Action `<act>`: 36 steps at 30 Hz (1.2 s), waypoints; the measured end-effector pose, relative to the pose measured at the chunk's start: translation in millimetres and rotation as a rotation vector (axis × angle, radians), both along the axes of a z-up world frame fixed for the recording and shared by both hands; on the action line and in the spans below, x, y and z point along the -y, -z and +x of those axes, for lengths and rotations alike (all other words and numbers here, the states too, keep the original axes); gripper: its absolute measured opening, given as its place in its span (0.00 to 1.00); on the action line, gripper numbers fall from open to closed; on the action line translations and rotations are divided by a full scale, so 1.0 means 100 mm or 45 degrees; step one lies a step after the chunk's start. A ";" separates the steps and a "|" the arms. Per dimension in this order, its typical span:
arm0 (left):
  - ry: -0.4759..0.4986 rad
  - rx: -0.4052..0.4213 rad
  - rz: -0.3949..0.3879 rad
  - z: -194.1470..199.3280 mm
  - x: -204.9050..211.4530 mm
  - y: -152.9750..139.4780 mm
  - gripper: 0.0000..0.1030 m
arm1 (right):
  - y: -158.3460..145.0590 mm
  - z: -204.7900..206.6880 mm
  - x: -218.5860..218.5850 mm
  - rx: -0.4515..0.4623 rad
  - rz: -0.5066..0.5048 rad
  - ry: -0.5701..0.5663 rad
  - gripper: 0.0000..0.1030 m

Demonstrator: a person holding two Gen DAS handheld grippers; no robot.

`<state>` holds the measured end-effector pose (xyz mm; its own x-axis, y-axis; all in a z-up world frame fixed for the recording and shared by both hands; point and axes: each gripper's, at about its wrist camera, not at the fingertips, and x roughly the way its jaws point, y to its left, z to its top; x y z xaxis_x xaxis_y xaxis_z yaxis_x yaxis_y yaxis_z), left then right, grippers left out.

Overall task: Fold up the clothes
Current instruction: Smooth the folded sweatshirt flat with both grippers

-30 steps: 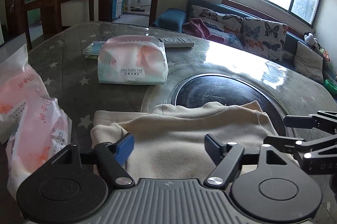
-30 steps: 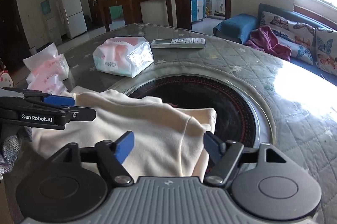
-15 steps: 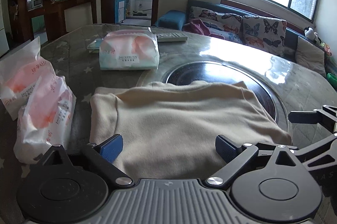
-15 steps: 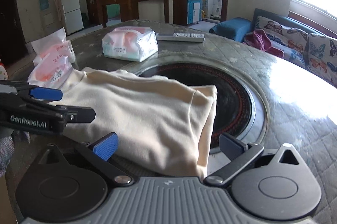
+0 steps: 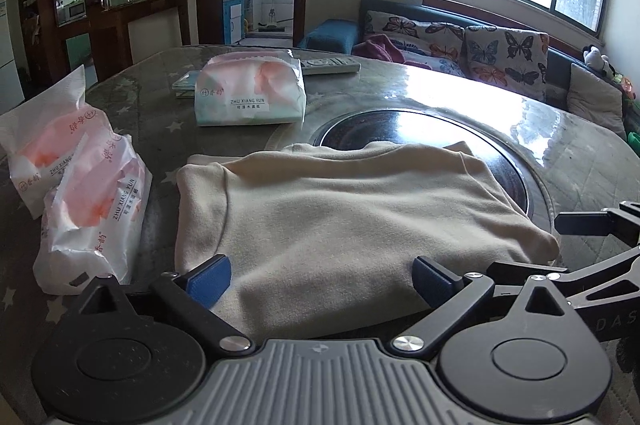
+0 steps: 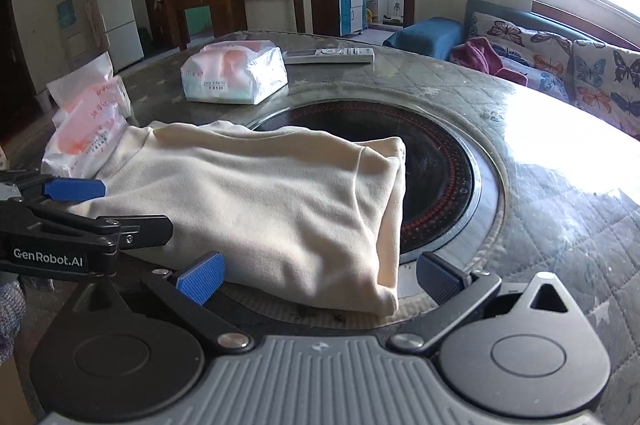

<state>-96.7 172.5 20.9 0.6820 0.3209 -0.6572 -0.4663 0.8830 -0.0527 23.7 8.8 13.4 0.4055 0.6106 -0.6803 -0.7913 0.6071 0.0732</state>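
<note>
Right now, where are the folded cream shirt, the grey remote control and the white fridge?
folded cream shirt (image 6: 256,201): right wrist view, top layer.
grey remote control (image 6: 328,55): right wrist view, its middle.
white fridge (image 6: 116,17): right wrist view, door.

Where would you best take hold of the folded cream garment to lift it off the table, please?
Probably at the two near corners of the garment, coming in low from the near edge. It lies flat as a folded stack, its near edge facing both open grippers: the left gripper by the left corner, the right gripper by the right corner, where the layered fold gives the pads an edge to pinch.
</note>
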 end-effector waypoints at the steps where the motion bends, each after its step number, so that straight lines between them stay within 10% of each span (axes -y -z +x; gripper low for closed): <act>1: -0.003 0.005 -0.002 -0.01 0.01 -0.01 0.97 | -0.01 0.00 0.01 -0.003 0.005 0.006 1.00; 36: -0.112 -0.026 0.046 -0.23 0.08 -0.06 1.00 | -0.10 -0.15 0.17 0.073 0.013 -0.003 1.00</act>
